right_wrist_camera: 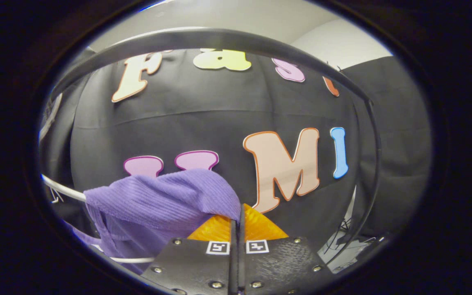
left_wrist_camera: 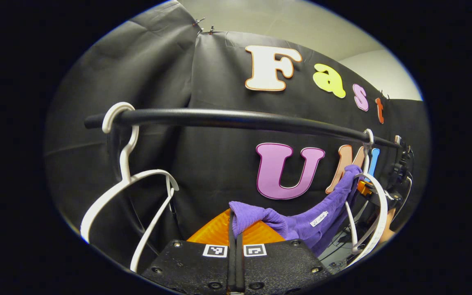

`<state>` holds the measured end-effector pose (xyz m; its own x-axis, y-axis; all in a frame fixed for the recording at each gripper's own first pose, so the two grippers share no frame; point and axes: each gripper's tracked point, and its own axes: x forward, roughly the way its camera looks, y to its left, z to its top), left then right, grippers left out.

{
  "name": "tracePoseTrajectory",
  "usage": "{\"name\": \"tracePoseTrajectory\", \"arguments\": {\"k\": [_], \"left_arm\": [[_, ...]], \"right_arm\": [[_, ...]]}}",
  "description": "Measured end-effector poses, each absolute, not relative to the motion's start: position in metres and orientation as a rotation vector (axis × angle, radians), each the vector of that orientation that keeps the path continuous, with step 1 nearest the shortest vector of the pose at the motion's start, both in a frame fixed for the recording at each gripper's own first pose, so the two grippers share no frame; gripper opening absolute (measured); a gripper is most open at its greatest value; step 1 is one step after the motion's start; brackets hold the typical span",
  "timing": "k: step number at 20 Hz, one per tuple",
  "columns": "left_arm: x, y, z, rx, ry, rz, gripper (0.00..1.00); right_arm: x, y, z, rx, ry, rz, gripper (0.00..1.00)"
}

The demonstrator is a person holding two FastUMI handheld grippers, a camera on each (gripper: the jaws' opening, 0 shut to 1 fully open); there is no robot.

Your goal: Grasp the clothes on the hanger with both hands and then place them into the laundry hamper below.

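Observation:
A purple ribbed garment (left_wrist_camera: 301, 217) stretches from a white hanger (left_wrist_camera: 373, 213) at the right of the black rail (left_wrist_camera: 236, 119) down to my left gripper (left_wrist_camera: 235, 223), which is shut on its near corner. In the right gripper view the same purple garment (right_wrist_camera: 166, 196) drapes over the white hanger (right_wrist_camera: 62, 188) at the left, and my right gripper (right_wrist_camera: 238, 217) is shut on its edge. The rail (right_wrist_camera: 219, 39) arches overhead there.
An empty white hanger (left_wrist_camera: 127, 184) hangs on the rail at the left. The rail's black upright (right_wrist_camera: 373, 164) runs down the right side, with cables (right_wrist_camera: 342, 233) near its foot. Black cloth wall stands close behind.

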<state>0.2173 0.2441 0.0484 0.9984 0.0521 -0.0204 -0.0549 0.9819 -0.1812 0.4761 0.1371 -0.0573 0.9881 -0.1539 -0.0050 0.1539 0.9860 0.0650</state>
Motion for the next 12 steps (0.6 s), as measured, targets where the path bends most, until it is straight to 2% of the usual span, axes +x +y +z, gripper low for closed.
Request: {"name": "tracePoseTrajectory", "arguments": {"k": [6, 12], "left_arm": [[0.222, 0.238, 0.026, -0.212, 0.018, 0.034, 0.00], [0.224, 0.229, -0.035, -0.257, 0.078, 0.016, 0.00]], "right_arm": [[0.491, 0.142, -0.102, 0.093, 0.032, -0.162, 0.00], [0.493, 0.143, -0.160, 0.109, 0.127, -0.163, 0.00]]}}
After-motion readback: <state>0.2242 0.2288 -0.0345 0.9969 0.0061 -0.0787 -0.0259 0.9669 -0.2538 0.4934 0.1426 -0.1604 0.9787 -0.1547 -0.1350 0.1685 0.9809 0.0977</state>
